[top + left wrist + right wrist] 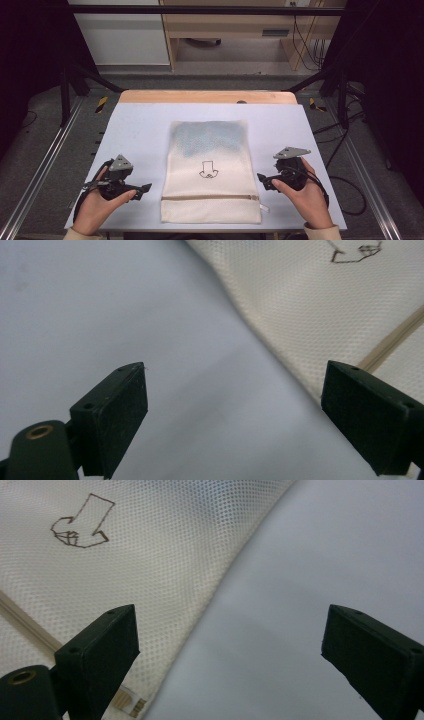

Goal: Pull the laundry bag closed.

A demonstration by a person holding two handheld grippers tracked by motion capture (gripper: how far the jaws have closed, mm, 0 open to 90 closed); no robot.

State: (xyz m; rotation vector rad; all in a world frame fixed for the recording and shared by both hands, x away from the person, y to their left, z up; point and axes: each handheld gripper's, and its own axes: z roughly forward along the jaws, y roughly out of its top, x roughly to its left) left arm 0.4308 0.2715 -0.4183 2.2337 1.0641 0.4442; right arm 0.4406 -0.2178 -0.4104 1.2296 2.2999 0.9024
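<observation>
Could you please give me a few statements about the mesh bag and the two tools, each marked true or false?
1. The mesh bag lies flat on the table between the two tools. True.
2. The left tool grips the bag's edge. False: its jaws stand open beside the bag, with nothing between them.
3. The right tool is open. True.
4. The bag's zip runs across the far end. False: it runs across the near end.
5. A small drawn figure marks the bag. True.
</observation>
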